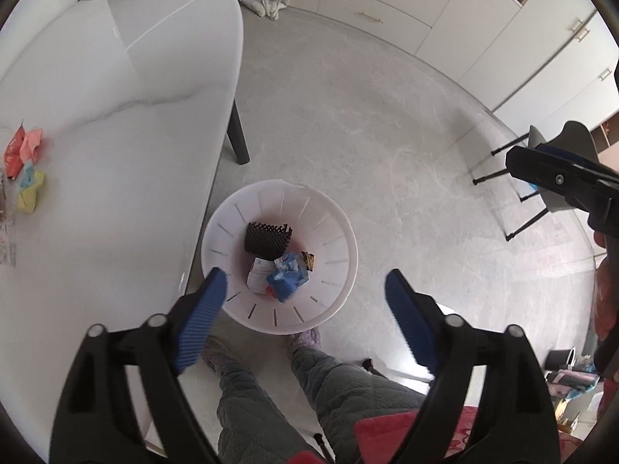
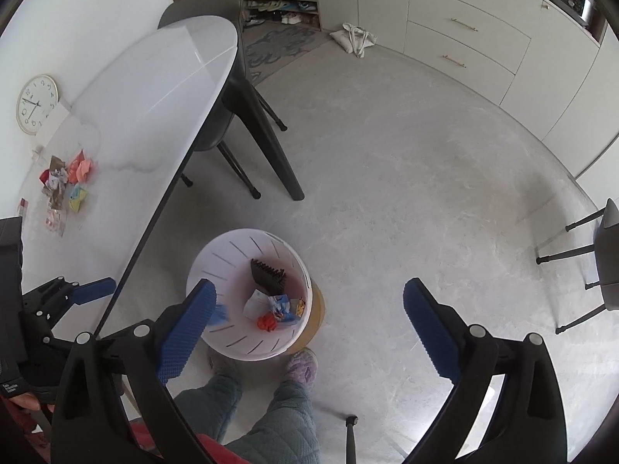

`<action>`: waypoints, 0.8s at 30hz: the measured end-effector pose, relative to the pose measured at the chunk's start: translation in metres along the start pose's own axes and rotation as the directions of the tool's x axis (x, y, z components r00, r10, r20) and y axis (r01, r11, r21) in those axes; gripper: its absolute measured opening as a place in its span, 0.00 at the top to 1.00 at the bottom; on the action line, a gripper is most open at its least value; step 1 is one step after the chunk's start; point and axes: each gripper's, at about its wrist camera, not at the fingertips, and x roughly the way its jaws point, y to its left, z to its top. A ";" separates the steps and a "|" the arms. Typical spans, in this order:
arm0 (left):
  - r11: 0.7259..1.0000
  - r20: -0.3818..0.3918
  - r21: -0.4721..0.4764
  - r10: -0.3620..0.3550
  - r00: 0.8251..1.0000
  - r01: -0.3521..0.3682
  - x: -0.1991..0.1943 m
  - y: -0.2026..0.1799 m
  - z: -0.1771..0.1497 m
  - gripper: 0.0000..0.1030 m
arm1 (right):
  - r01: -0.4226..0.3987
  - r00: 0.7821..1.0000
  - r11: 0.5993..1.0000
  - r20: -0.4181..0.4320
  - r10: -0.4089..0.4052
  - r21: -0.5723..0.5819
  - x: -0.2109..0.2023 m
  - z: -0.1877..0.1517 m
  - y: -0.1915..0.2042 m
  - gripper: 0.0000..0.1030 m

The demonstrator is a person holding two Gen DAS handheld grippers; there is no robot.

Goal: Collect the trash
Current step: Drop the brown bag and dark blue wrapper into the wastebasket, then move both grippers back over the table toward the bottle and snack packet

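A white slotted bin (image 1: 332, 232) stands on the floor beside the table; it also shows in the right wrist view (image 2: 232, 251). It holds a black ridged tray (image 1: 267, 239), white and blue wrappers (image 1: 284, 276) and a red scrap (image 2: 267, 323). A blurred blue wrapper (image 2: 221, 315) hangs in the air at the bin's near rim. My left gripper (image 1: 305, 301) is open and empty above the bin. My right gripper (image 2: 309, 309) is open and empty above the bin's right side. Several crumpled wrappers (image 2: 65, 185) lie on the white table (image 2: 147, 108); some show in the left wrist view (image 1: 27, 170).
The person's legs and slippers (image 2: 301, 367) stand just behind the bin. Dark table legs (image 2: 271, 147) and a chair (image 2: 607, 263) stand on the grey floor. White cabinets (image 2: 464, 31) and a cloth bag (image 2: 356, 38) line the far wall. A clock (image 2: 36, 104) leans by the table.
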 end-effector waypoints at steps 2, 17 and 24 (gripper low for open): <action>1.000 0.025 -0.028 0.008 1.000 -0.007 -0.012 0.005 0.000 0.13 | -0.001 1.000 1.000 0.005 0.001 -0.003 -0.003 0.002 0.002 0.06; 0.966 0.245 -0.219 0.195 0.950 -0.141 -0.139 0.090 -0.021 0.07 | -0.092 0.987 0.988 0.120 0.108 -0.127 -0.047 0.021 0.081 0.02; 0.905 0.228 -0.369 0.310 0.923 -0.213 -0.157 0.176 -0.041 0.07 | -0.143 0.981 0.963 0.098 0.169 -0.231 -0.043 0.034 0.151 0.02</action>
